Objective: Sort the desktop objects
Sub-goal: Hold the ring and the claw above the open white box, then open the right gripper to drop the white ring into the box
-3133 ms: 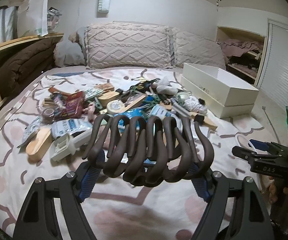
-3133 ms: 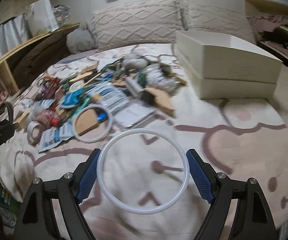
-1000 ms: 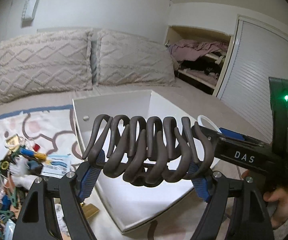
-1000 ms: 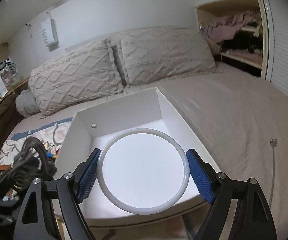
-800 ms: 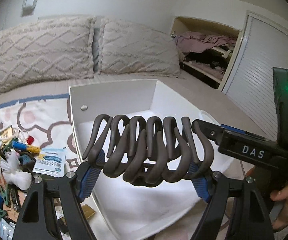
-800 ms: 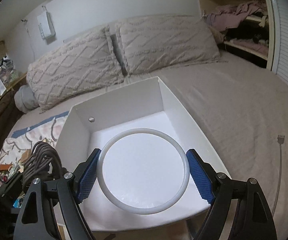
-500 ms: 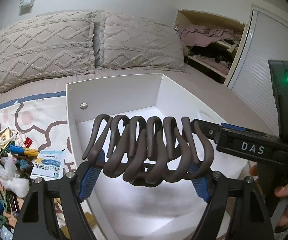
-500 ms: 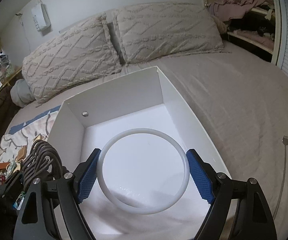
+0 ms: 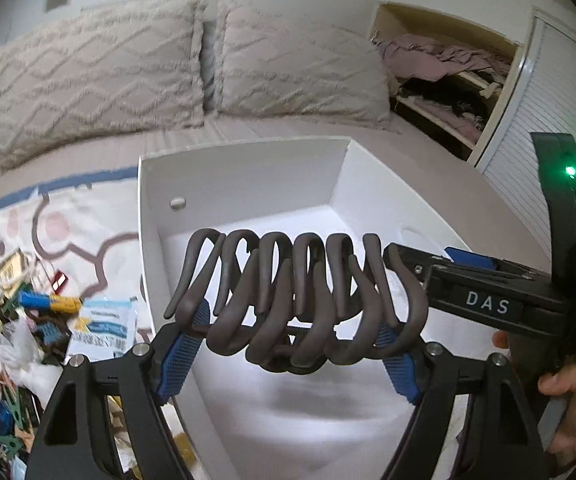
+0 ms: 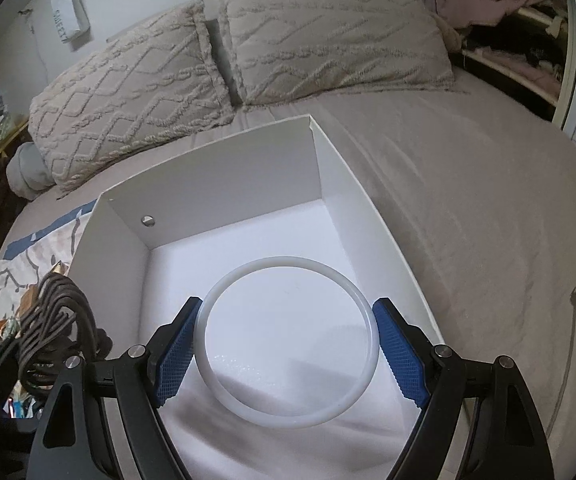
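My left gripper (image 9: 288, 344) is shut on a large dark brown claw hair clip (image 9: 296, 300) and holds it over the near left part of an open white box (image 9: 239, 184). My right gripper (image 10: 285, 344) is shut on a white plastic ring (image 10: 288, 412) and holds it above the floor of the same box (image 10: 215, 192). In the left wrist view the right gripper's black body (image 9: 488, 300) reaches in from the right over the box. In the right wrist view the hair clip (image 10: 55, 320) shows at the lower left beside the box wall.
The box lies on a bed with two knitted beige pillows (image 9: 95, 76) behind it. A pile of small mixed objects (image 9: 19, 320) lies on a patterned blanket left of the box. An open closet with clothes (image 9: 448, 80) is at the back right.
Both grippers have moved forward and lower over the white box, which now fills more of both views. Each keeps its hold, the left on the hair clip, the right on the ring.
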A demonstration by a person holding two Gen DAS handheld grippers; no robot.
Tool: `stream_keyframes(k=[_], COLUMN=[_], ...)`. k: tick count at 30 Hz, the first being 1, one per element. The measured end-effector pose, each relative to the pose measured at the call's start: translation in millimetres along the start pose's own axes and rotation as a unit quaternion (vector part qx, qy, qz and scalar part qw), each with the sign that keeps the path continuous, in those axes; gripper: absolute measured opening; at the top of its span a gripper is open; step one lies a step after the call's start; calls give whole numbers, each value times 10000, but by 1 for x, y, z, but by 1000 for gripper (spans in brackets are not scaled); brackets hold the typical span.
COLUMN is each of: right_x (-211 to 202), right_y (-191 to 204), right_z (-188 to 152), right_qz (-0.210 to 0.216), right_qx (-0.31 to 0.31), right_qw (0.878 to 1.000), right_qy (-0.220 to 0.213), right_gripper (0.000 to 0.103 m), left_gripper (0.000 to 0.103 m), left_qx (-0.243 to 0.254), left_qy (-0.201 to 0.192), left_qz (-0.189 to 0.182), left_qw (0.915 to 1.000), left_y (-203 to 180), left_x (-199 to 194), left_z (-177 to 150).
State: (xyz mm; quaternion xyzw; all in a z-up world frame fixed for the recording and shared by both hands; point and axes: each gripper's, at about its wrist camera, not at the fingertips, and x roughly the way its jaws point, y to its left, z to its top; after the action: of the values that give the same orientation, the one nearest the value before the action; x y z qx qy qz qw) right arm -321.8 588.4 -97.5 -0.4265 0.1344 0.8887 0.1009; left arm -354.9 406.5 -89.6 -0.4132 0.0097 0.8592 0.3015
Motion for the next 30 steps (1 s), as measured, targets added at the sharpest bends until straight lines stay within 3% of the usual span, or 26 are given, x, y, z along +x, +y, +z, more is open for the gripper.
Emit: stream_keyframes(k=[8,30], right_x=[12,17], right_y=[7,-6], right_z=[-2,-6], right_qz=[-201,-220], right_qx=[-310,21], right_qw=[9991,9995], right_qy=[191,204], right_gripper=[84,84], left_gripper=[80,80], left_qx=[68,116], left_qy=[197,117], left_qz=[105,112], left_qw=[9997,9998], left_y=[-5,-7], left_x=[9,8], left_z=[-6,-8])
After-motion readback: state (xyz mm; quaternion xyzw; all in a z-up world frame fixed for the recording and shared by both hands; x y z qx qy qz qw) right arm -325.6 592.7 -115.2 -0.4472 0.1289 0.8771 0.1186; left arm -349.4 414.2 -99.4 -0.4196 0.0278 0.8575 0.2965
